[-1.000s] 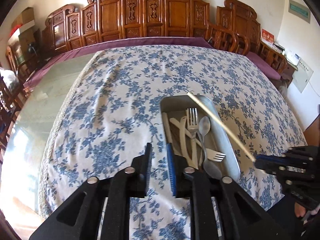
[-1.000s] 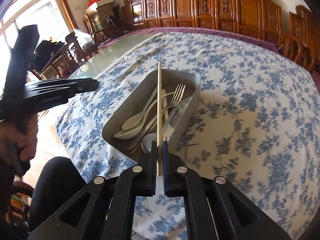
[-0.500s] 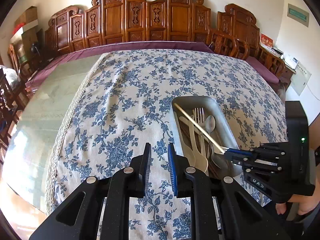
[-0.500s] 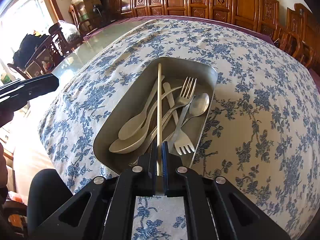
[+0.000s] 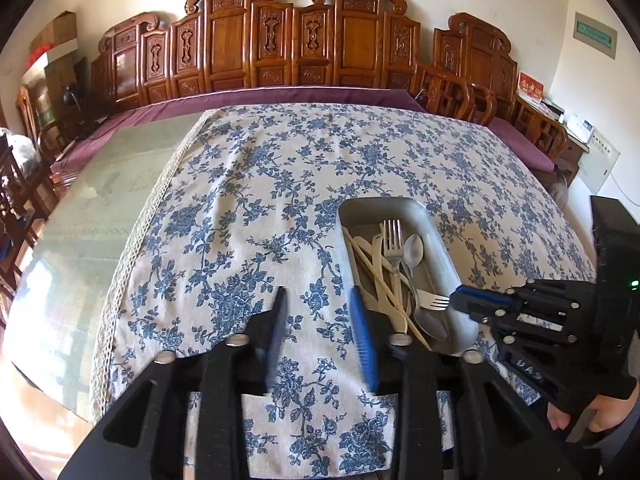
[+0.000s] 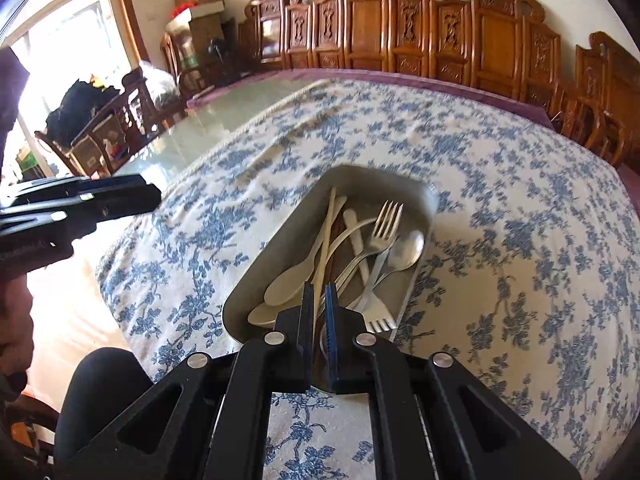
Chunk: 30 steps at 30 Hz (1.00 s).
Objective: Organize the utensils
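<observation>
Right gripper (image 6: 319, 294) sits low over the near end of the metal tray (image 6: 256, 276), its jaws nearly together with a thin gap between the pads; the pale chopstick (image 6: 325, 240) runs up through that gap, lying in the tray, but whether the pads press on it cannot be told from the wrist view. In the left view the same gripper (image 5: 460, 300) shows its tips over the tray's near right corner, close to the tines of a metal fork (image 5: 430, 300), with the chopstick (image 5: 380, 280) lying loose along the tray's left side. Left gripper (image 5: 320, 304) hangs over bare cloth just left of the tray, jaws opening, nothing between them. The tray holds the sorted utensils: two pale spoons (image 6: 288, 284), a second metal fork (image 6: 382, 224) pointing away, a metal spoon (image 6: 404, 250), all overlapping. The tray stands on a blue floral tablecloth (image 5: 248, 220) with a lace edge; beyond that edge is a glass tabletop (image 5: 88, 200). Carved wooden chairs (image 5: 280, 40) line the far side. A dark knee (image 6: 100, 384) shows below the table's near edge. Nothing obstructs either gripper's reach to the tray
</observation>
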Motion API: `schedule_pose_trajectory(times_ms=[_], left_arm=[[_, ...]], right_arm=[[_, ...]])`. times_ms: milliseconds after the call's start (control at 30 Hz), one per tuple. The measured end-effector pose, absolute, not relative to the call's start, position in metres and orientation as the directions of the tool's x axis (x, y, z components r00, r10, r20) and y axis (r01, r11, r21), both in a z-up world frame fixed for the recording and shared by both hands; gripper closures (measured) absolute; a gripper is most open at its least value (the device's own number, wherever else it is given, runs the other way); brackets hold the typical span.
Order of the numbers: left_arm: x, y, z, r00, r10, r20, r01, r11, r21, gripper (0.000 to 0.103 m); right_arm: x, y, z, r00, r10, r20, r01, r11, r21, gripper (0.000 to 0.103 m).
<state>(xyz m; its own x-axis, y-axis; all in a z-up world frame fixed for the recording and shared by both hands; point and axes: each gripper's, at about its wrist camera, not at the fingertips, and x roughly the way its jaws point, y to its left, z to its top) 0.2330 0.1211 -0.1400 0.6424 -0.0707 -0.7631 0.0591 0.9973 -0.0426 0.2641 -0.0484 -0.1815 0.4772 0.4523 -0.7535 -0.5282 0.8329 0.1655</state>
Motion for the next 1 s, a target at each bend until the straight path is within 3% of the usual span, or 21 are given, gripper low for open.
schedule_pose_trajectory(times_ms=[100, 167, 300, 367, 533, 1000], left_arm=[[0.23, 0.115, -0.134, 0.65, -0.075, -0.756, 0.061, 0.997, -0.046, 0.057], [0.227, 0.111, -0.129, 0.66, -0.073, -0.748, 0.058, 0.997, -0.047, 0.038], [0.217, 0.101, -0.118, 0.684, -0.048, -0.728, 0.045, 0.999, -0.023, 0.018], [0.212, 0.095, -0.114, 0.698, -0.039, -0.715, 0.044, 0.999, -0.011, 0.014], [0.197, 0.077, -0.1, 0.719, -0.053, -0.692, 0.058, 0.998, -0.017, 0.008], [0.152, 0.021, -0.075, 0.757, -0.058, -0.651, 0.062, 0.998, -0.017, 0.008]], right_arm=[[0.255, -0.065, -0.166, 0.529, 0.45, -0.72, -0.509, 0.846, 0.155, 0.08], [0.248, -0.076, -0.157, 0.553, 0.455, -0.698, -0.497, 0.852, 0.161, 0.064], [0.231, -0.102, -0.135, 0.63, 0.432, -0.645, -0.463, 0.876, 0.135, 0.045], [0.221, -0.116, -0.125, 0.668, 0.416, -0.617, -0.442, 0.889, 0.121, 0.029], [0.2, -0.145, -0.102, 0.742, 0.355, -0.568, -0.383, 0.921, 0.075, 0.006], [0.153, -0.203, -0.084, 0.787, 0.243, -0.567, -0.241, 0.967, 0.081, 0.003]])
